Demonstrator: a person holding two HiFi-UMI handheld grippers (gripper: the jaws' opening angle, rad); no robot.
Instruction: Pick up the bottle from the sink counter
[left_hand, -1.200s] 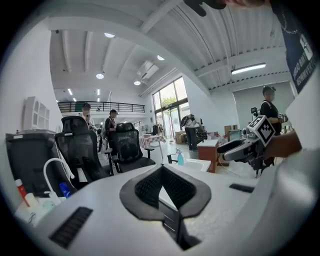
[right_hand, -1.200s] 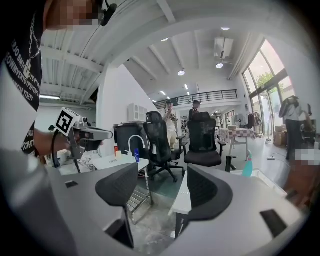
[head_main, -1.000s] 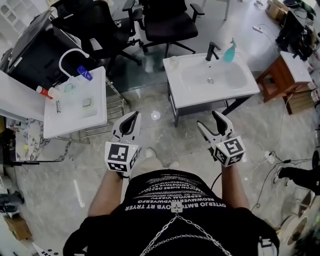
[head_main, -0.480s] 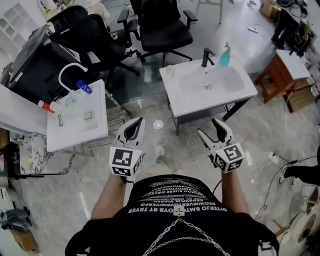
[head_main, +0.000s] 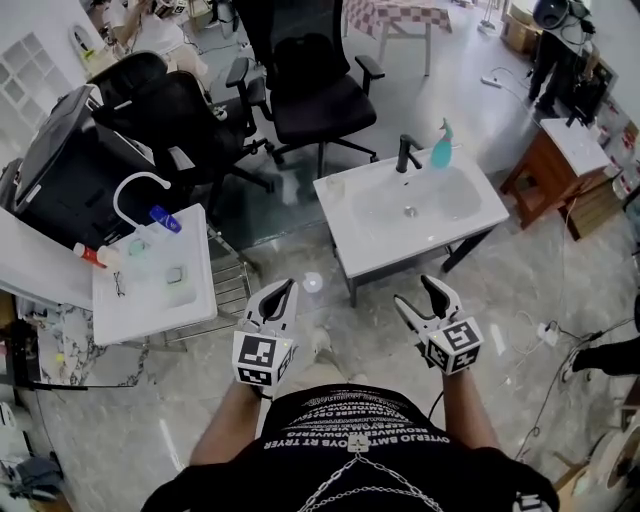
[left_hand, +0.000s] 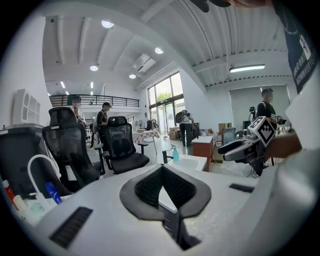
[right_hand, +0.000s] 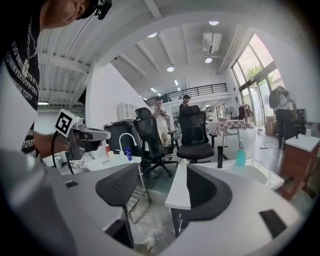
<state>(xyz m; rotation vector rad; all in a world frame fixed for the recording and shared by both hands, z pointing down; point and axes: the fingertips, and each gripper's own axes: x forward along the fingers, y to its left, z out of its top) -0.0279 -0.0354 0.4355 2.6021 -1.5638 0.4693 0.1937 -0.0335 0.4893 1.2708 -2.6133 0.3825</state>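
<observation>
Currently you hold both grippers out in front of your torso, side by side and well short of the desk (head_main: 372, 250) with the sink basin (head_main: 412, 200). Your left forearm (head_main: 225, 425) and right forearm (head_main: 466, 395) both reach forward, and each gripper points ahead toward the desk with a slight downward tilt, its marker cube turned up toward your head.

Your left gripper (head_main: 286, 287) has its jaw tips brought together. In the left gripper view the two dark pads meet at the tips, and nothing is caught in the left gripper (left_hand: 161, 168). Your right gripper (head_main: 415, 292) has its jaws spread wide. In the right gripper view, floor and the near corner of the desk show through the gap in the right gripper (right_hand: 159, 166), and nothing sits between the pads.

The bottle (head_main: 441, 146), a teal spray bottle, stands upright at the far edge of the desk, behind the basin and just to the right of the black faucet (head_main: 404, 153). It is well apart from both grippers. Both gripper views show it small and far ahead, beyond the jaws, the right one beside the faucet.

Black office chairs (head_main: 318, 92) stand on the floor beyond the desk.
</observation>
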